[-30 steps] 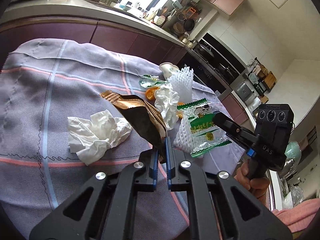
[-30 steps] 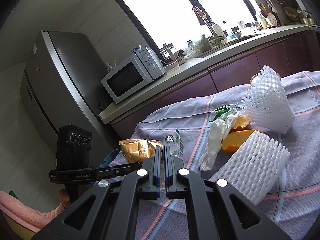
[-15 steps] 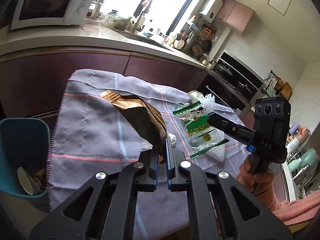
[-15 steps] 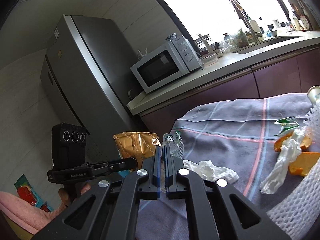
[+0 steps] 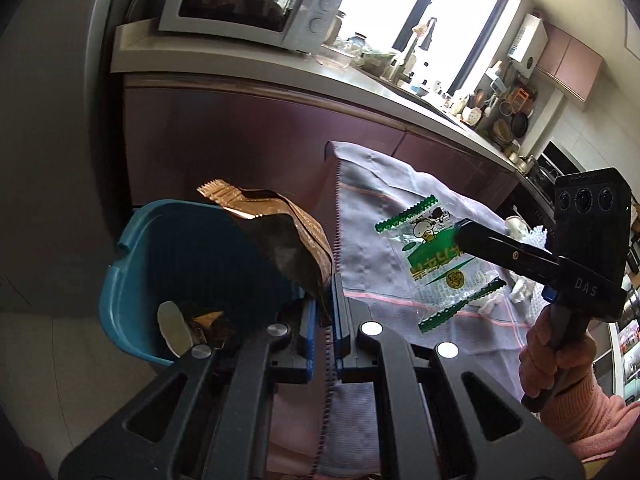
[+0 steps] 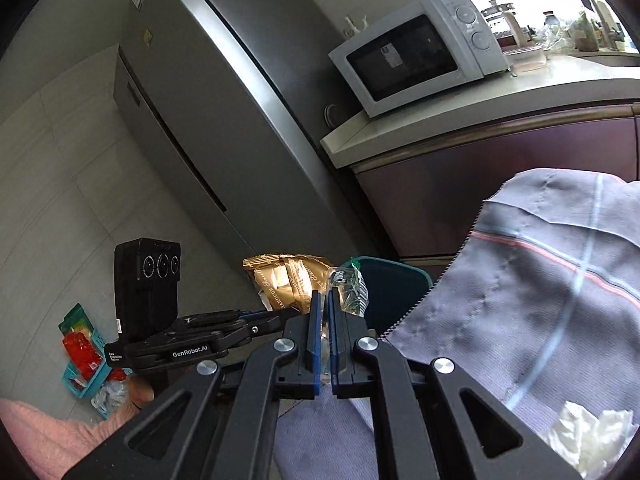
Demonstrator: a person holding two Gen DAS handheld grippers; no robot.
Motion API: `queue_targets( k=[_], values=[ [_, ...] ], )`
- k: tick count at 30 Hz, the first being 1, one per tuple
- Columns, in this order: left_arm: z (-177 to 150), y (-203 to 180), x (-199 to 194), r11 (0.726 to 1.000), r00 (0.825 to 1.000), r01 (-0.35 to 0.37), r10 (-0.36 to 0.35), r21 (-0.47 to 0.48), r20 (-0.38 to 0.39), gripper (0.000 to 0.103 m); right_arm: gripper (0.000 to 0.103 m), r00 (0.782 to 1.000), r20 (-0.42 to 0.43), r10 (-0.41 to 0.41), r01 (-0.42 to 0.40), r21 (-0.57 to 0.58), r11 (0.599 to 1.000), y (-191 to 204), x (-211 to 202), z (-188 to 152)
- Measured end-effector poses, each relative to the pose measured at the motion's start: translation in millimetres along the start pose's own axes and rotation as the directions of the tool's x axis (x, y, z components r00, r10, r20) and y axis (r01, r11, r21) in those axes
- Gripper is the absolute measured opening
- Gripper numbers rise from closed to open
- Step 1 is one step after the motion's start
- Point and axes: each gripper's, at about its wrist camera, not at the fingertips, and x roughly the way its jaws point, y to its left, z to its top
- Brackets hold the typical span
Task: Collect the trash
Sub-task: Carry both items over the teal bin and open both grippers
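Observation:
My left gripper (image 5: 327,292) is shut on a gold-brown snack bag (image 5: 276,232) and holds it over the teal trash bin (image 5: 132,268), which has trash in its bottom. My right gripper (image 6: 325,300) is shut on a clear green-printed wrapper (image 5: 436,264) and holds it above the table's left edge. In the right wrist view the gold bag (image 6: 284,280), the wrapper (image 6: 352,284) and the bin's rim (image 6: 400,268) show just past my fingers, with the left gripper (image 6: 280,316) at left.
A grey checked tablecloth (image 5: 392,200) covers the table. A crumpled white tissue (image 6: 592,432) lies on it. A steel fridge (image 6: 224,128) and a counter with a microwave (image 6: 420,48) stand behind the bin. White foam netting (image 5: 540,236) lies far right.
Both grippers have swung left off the table with their wrappers. The gold bag has gone from above the cloth to above the bin, and the green wrapper has followed toward the table edge.

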Motion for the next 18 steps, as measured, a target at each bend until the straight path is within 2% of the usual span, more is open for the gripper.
queue_targets(
  k=[8,18],
  values=[
    [0.7,46.6,38.8,0.996,0.995,-0.063,0.059,-0.056,-0.074,0.008,0.003,0.992,-0.119,-0.047,0.045,-0.016,0.999,0.6,69.2,12.1],
    [-6.1,68.1,93.9,0.993,0.980,-0.102,0.089,-0.065,-0.179,0.010,0.004,0.953,-0.265,-0.147,0.150,-0.012,0.989,-12.6,130.3,11.9]
  ],
)
